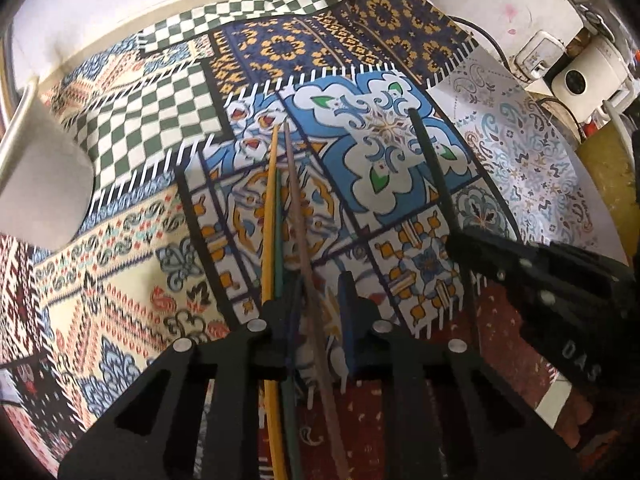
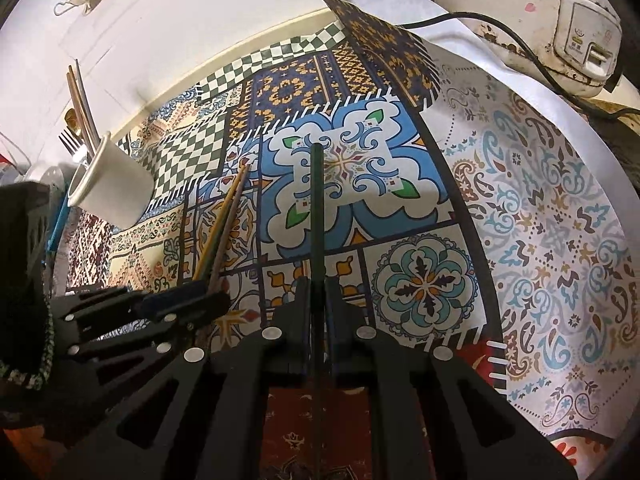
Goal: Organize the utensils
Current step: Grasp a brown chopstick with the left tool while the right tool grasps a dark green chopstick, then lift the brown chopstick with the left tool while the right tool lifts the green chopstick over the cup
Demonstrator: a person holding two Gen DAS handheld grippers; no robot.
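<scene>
My left gripper (image 1: 310,308) is shut on a small bundle of chopsticks (image 1: 276,208): one yellow, one green and one brown. Their tips point down at the patterned mat (image 1: 132,272). My right gripper (image 2: 318,292) is shut on a single dark green chopstick (image 2: 318,208), which stands straight ahead over the blue and white tile print. The right gripper (image 1: 560,300) and its stick (image 1: 432,168) also show at the right of the left wrist view. At the left of the right wrist view is the left gripper (image 2: 180,304) with its bundle (image 2: 224,220).
A white cup (image 2: 112,188) at the left holds a fork (image 2: 74,144) and more chopsticks (image 2: 80,96); its side shows as the cup (image 1: 44,184). A white appliance (image 2: 580,40) with a black cable (image 2: 460,20) stands at the back right. A white wall (image 2: 180,32) runs behind the mat.
</scene>
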